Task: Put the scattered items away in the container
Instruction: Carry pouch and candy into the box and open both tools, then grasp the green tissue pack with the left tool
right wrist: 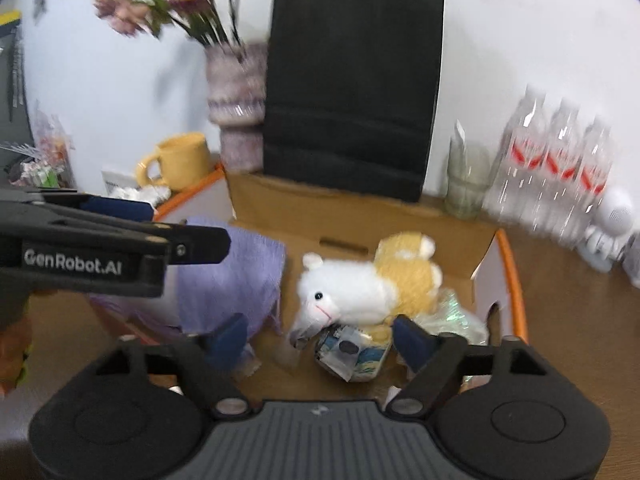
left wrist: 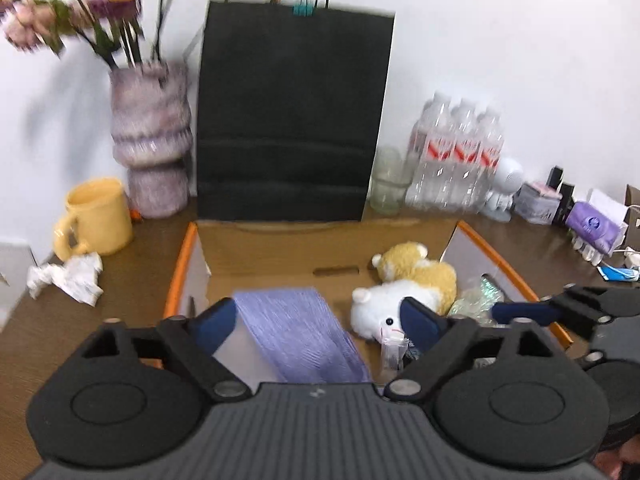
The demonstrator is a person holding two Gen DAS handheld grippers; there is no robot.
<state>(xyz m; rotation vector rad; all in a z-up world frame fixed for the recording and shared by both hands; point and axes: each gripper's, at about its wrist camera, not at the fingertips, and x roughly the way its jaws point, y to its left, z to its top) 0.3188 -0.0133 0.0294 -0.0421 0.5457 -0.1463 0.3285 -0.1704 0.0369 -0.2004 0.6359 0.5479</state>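
Sitting in the middle of both frames, the cardboard box [left wrist: 280,248] stood open on the brown table [left wrist: 132,276], with orange-edged flaps folded out to either side and a slot handle cut into its far wall. Inside it, at lower centre-left of the left wrist view, lay a lilac towel [left wrist: 304,340], ribbed and loosely folded, draped over the near left part of the box. To its right a white plush toy [left wrist: 380,304] with a black bead eye leaned against a tan plush toy [left wrist: 424,272], both soft and fuzzy; crinkled clear wrapping [left wrist: 476,300] lay further right, and a small printed packet [right wrist: 352,354] lay in front of the white toy in the right wrist view. The left gripper [left wrist: 316,320] hung over the towel with its blue-padded jaws spread wide and nothing clamped between them. The right gripper [right wrist: 320,338] likewise stood wide apart above the packet, gripping nothing. Outside the box, crumpled white paper [left wrist: 68,278] lay at the left of the left wrist view, beside a yellow mug [left wrist: 98,218].
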